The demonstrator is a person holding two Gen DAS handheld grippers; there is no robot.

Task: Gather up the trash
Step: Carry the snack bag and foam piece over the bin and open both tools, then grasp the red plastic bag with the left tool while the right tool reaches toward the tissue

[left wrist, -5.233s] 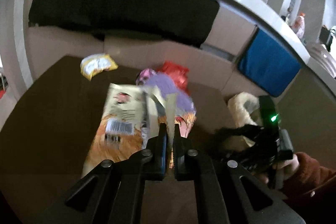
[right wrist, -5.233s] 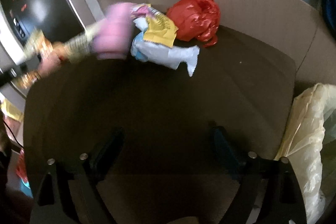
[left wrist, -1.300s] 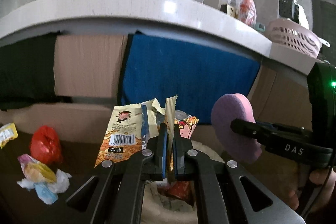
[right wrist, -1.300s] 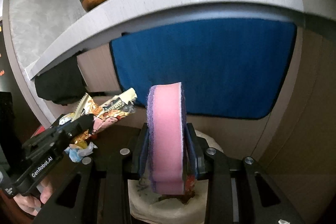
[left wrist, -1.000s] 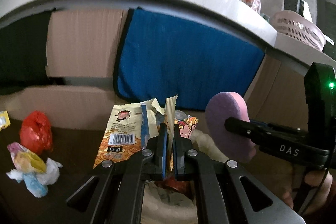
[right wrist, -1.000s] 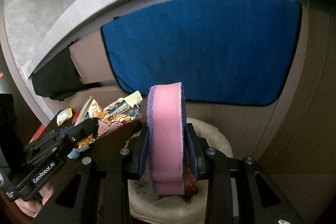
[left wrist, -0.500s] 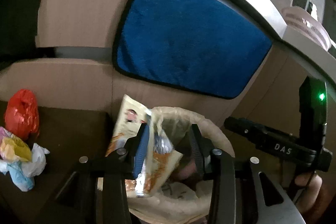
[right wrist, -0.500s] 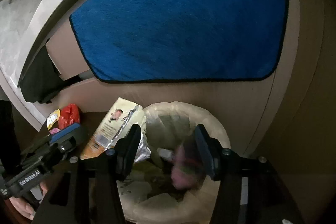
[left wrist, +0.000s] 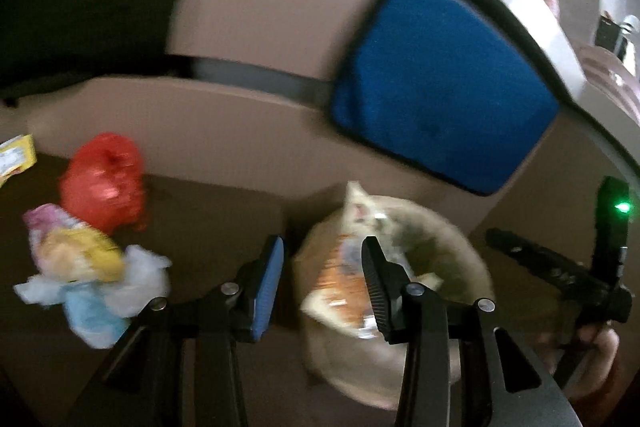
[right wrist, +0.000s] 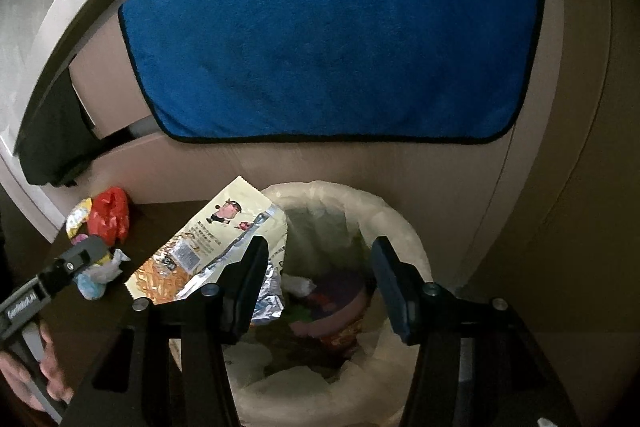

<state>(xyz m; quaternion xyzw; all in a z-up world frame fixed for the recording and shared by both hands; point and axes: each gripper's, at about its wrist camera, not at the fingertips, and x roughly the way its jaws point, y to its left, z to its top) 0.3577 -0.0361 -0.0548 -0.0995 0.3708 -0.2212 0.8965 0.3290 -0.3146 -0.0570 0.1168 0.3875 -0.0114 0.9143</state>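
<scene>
— Over the bin [right wrist: 400, 223], what are the right gripper [right wrist: 318, 281] and its fingers doing?
— They are standing spread wide, gripping nothing. Below them a pink sponge [right wrist: 336, 315] is lying inside the bin among other trash.

— And the left gripper [left wrist: 322, 277]?
— Its fingers are gaping open too, holding nothing. It is hanging over the table's [left wrist: 208, 211] edge, beside the bin [left wrist: 468, 255].

— Where is the wrapper [right wrist: 208, 243] sitting?
— It is leaning half across the bin's rim, its lower end tipping inside, its upper end pointing out over the table [right wrist: 160, 215]. From the left camera the wrapper [left wrist: 344, 275] is showing as a blur.

— What is lying on the table?
— A red bag [left wrist: 102, 179] is sitting near the back edge, a crumpled wad [left wrist: 88, 275] of pale wrappers just beside it, and a yellow packet [left wrist: 14, 155] farther left. A blue towel [right wrist: 332, 27] is hanging on the cabinet behind the bin.
</scene>
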